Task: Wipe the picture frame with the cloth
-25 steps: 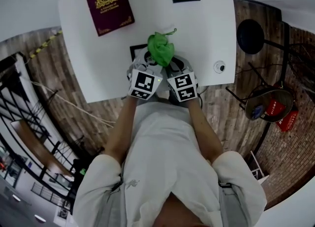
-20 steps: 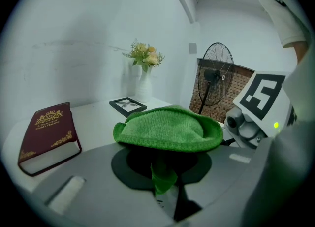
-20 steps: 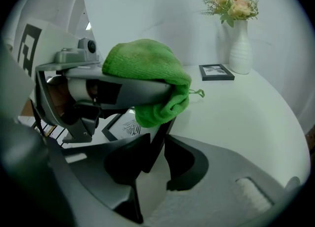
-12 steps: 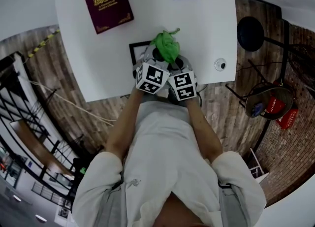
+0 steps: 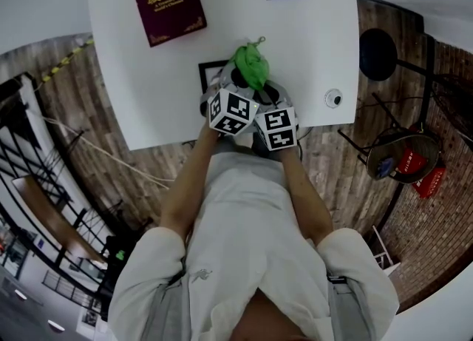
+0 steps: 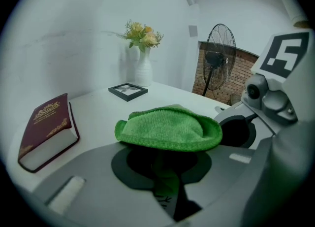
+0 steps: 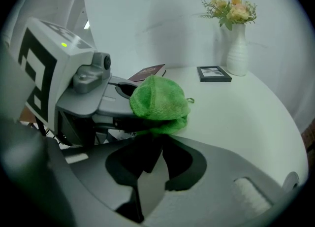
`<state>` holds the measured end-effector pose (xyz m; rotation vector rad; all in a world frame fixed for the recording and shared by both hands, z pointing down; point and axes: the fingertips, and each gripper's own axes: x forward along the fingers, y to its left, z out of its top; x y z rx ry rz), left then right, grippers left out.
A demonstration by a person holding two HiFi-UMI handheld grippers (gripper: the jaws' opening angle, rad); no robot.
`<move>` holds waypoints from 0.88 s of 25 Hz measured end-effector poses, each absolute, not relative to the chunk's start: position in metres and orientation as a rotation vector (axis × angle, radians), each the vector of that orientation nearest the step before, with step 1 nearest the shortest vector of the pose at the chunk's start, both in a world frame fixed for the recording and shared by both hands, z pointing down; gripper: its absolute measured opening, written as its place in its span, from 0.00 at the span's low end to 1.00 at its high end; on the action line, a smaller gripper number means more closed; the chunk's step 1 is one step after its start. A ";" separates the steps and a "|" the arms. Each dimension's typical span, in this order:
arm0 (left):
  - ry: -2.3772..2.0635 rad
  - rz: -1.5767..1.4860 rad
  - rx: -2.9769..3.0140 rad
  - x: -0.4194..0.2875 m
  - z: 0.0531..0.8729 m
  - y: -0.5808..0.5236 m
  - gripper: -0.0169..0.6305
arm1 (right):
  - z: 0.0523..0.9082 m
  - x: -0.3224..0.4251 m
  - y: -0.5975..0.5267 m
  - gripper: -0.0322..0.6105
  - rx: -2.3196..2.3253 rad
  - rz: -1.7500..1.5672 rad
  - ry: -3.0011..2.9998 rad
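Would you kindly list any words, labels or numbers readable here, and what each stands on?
Nothing can be read as text.
Maroon book: gold cover print, too small to read.
Marker cubes: black-and-white squares only, no words.
Red items on the floor: pale print, too blurred.

cloth (image 6: 167, 130) looking like green terry microfibre, nubbly, matt, hem stitched. table (image 6: 98, 108) under cloth showing white, smooth, faintly sheening. book (image 6: 47, 125) left of cloth wearing maroon leather-look cover, gold stamping shining. vase (image 6: 143, 71) beyond cloth gleaming glossy white. picture frame (image 5: 208, 73) beside cloth showing smooth black rim. left gripper (image 6: 165, 164), right gripper (image 7: 155, 145) shells looking like grey matt plastic.
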<state>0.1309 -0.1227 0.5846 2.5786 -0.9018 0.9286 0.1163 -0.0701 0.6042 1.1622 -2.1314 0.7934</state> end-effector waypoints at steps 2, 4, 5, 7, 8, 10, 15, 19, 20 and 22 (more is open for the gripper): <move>-0.910 0.933 2.564 0.124 0.586 -0.122 0.16 | 0.604 0.117 -0.070 0.16 1.166 0.795 -2.127; -0.920 0.939 2.555 0.115 0.586 -0.122 0.16 | 0.605 0.117 -0.070 0.16 1.169 0.796 -2.124; -0.926 0.943 2.551 0.111 0.587 -0.121 0.16 | 0.605 0.117 -0.070 0.16 1.170 0.796 -2.122; -0.941 0.946 2.540 0.102 0.587 -0.121 0.16 | 0.604 0.117 -0.070 0.16 1.172 0.793 -2.120; -0.948 0.948 2.535 0.097 0.588 -0.120 0.16 | 0.604 0.118 -0.070 0.16 1.174 0.792 -2.119; -0.963 0.953 2.526 0.089 0.588 -0.120 0.16 | 0.604 0.119 -0.070 0.16 1.179 0.789 -2.116; -0.990 0.958 2.501 0.073 0.590 -0.120 0.16 | 0.607 0.120 -0.070 0.16 1.189 0.788 -2.105; -1.014 0.966 2.484 0.060 0.590 -0.120 0.16 | 0.607 0.120 -0.070 0.16 1.197 0.790 -2.098; -1.020 0.969 2.479 0.057 0.590 -0.120 0.16 | 0.607 0.120 -0.070 0.16 1.199 0.790 -2.096; -1.033 0.978 2.469 0.050 0.590 -0.120 0.16 | 0.607 0.120 -0.070 0.16 1.202 0.789 -2.093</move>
